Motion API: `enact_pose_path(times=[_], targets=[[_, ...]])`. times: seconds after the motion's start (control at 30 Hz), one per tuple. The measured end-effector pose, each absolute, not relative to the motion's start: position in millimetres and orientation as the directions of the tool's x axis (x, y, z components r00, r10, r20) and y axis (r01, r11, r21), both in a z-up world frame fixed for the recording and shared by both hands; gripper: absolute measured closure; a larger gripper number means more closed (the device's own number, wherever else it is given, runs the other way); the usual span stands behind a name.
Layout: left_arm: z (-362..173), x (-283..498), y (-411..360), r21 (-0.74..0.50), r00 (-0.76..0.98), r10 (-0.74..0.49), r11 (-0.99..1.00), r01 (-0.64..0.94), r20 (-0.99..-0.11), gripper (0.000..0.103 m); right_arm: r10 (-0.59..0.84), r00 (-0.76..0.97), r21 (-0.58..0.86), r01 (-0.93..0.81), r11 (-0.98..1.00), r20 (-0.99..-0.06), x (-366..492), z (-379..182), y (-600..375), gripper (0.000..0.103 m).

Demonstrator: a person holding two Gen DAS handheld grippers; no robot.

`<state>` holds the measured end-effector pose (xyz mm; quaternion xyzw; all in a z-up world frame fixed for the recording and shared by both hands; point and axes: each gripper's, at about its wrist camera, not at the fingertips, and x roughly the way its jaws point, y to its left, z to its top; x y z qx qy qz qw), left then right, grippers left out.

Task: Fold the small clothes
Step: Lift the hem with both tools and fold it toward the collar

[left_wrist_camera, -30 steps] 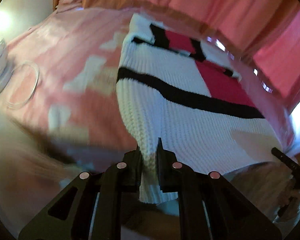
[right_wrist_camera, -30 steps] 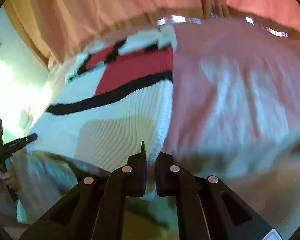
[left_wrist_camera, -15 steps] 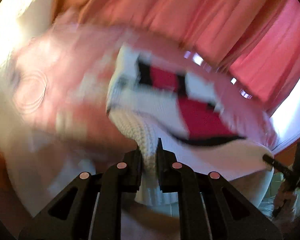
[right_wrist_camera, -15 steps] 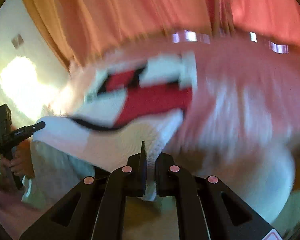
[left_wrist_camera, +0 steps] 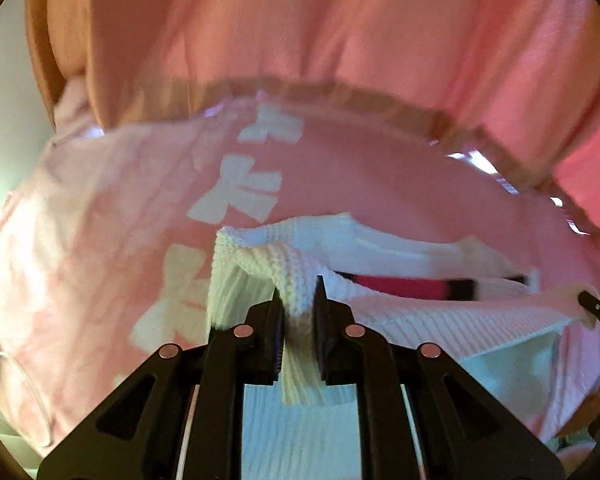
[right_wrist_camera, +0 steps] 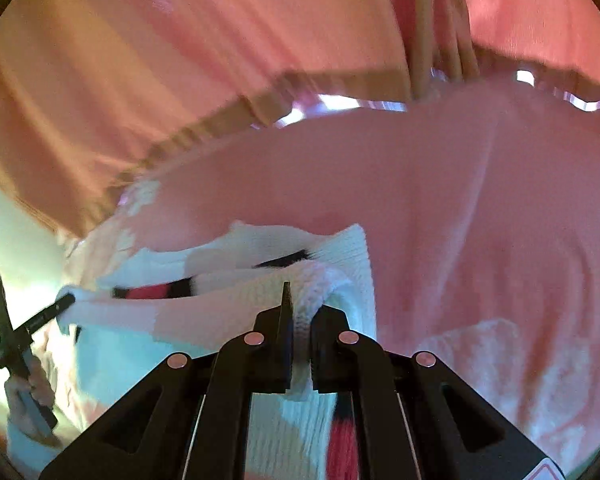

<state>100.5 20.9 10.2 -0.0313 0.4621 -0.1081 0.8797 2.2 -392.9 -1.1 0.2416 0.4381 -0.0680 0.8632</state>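
Change since a second ago: the white knit sweater (left_wrist_camera: 428, 316) lay flat and fully spread on the pink bedspread (left_wrist_camera: 99, 208), its whole front visible with the black stripe and red panel. Now its near hem is carried up and over toward the far end, so the front panel shows only as a thin red-and-black sliver between two white layers. Judgement: the bottom-to-top fold is well under way; the lifted edge is not yet laid down or released.

Left to right:
- Left gripper (left_wrist_camera: 297, 300): clenched on a bunched corner of the sweater's ribbed hem; knit fills the gap between the jaws and hangs below them. Seen from the right wrist view it sits at the far left edge (right_wrist_camera: 63, 304), held in a person's hand (right_wrist_camera: 27, 392).
- Sweater, middle: stretched as a band between the two grippers, upper layer off the bed, lower layer lying on the bedspread. Chunky white knit, ribbed hem, soft and slack; motion blur hides finer detail.
- Right gripper (right_wrist_camera: 300, 312): clamped on the opposite hem corner, a roll of knit pinched between the jaws.

Sweater lies mid-bed, short of the pink curtain (right_wrist_camera: 179, 40) behind.

Next need, as judged: lay both corners down level so edges meet.
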Motion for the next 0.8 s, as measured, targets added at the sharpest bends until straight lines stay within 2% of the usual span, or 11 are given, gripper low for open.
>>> enact_pose_path(times=[0.17,0.27,0.33,0.4,0.5,0.57,0.6,0.63,0.7,0.8], targets=[[-40.8,137.0,19.0,-0.166,0.474,-0.201,0.979,0.116,-0.857,0.091,0.099,0.520,0.331,0.375,0.866,-0.849,46.8,-50.9,-406.2,0.098],[-45.9,147.1,16.9,-0.163,0.475,-0.196,0.980,0.111,-0.858,0.090,0.087,0.502,0.305,0.370,0.877,-0.860,61.0,-61.7,-404.3,0.098],[-46.8,150.2,16.5,-0.153,0.483,-0.189,0.982,0.115,-0.855,0.086,0.097,0.508,0.311,0.355,0.882,-0.856,66.7,-60.0,-403.8,0.097],[-43.3,151.5,22.3,-0.219,0.488,-0.237,0.971,0.095,-0.840,0.081,0.165,0.538,0.388,0.332,0.860,-0.827,70.0,-53.3,-409.1,0.096],[-30.4,152.1,31.4,-0.312,0.520,-0.304,0.947,0.075,-0.798,0.063,0.254,0.648,0.544,0.294,0.786,-0.718,62.8,-30.8,-422.8,0.086],[-14.1,148.9,43.6,-0.278,0.623,-0.224,0.961,0.011,-0.750,0.032,0.213,0.731,0.571,0.281,0.771,-0.648,53.5,-13.3,-429.0,0.058],[-4.9,146.1,51.3,-0.258,0.677,-0.169,0.966,-0.031,-0.716,0.026,0.150,0.756,0.542,0.302,0.784,-0.637,48.0,-6.0,-430.2,0.039],[0.6,144.9,56.4,-0.250,0.700,-0.142,0.967,-0.054,-0.700,0.019,0.099,0.761,0.509,0.325,0.797,-0.641,45.3,-1.6,-429.6,0.038],[10.1,144.4,67.0,-0.253,0.703,-0.132,0.965,-0.071,-0.699,0.019,0.054,0.721,0.440,0.360,0.823,-0.691,45.6,-0.3,-425.7,0.038],[13.1,126.9,77.7,-0.304,0.652,-0.213,0.952,-0.028,-0.728,0.019,0.077,0.665,0.407,0.357,0.840,-0.743,35.0,-5.8,-414.3,0.038]])
